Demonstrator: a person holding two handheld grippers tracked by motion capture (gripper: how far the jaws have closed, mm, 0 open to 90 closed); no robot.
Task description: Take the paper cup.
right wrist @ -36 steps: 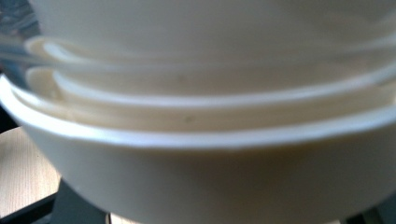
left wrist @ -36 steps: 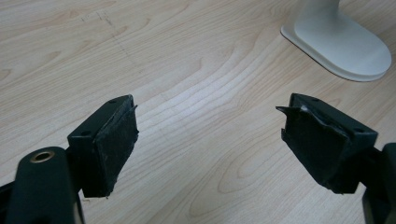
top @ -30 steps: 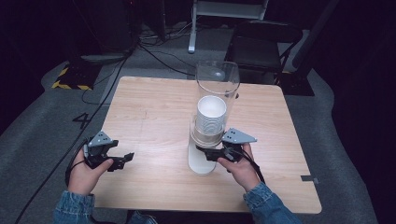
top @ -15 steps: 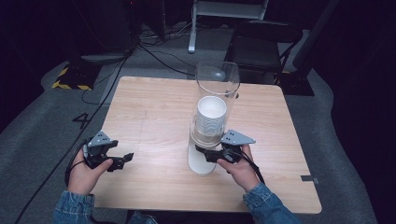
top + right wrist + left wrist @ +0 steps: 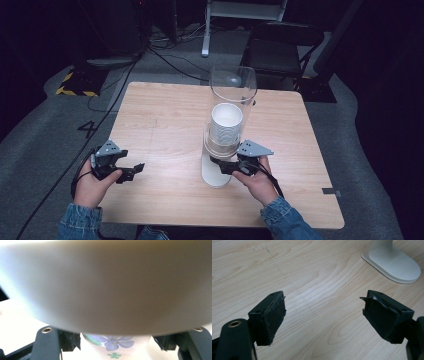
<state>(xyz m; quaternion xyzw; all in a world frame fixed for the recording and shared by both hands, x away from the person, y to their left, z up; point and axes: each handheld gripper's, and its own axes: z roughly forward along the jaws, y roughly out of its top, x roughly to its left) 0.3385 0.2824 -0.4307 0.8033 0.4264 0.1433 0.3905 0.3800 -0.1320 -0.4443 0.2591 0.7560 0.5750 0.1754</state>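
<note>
The setting is a lab or recording studio: a light wooden table point(image 5: 165, 125) on grey carpet point(image 5: 45, 145), black floor cables point(image 5: 165, 55), yellow-black hazard tape point(image 5: 75, 85), dark surroundings.

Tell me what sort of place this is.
Probably a lab or recording studio, not a home: a lone light wooden table on grey carpet, loose black cables trailing behind, and yellow-black hazard tape on the floor.

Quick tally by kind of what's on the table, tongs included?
Clear plastic tube cup dispenser on a white base: 1
Stack of white paper cups: 1 (cup count unclear)
Handheld black tongs: 2, the left tongs open, the right tongs closed on a flower-printed cup under the dispenser
Total: 4, plus the light wooden table
</note>
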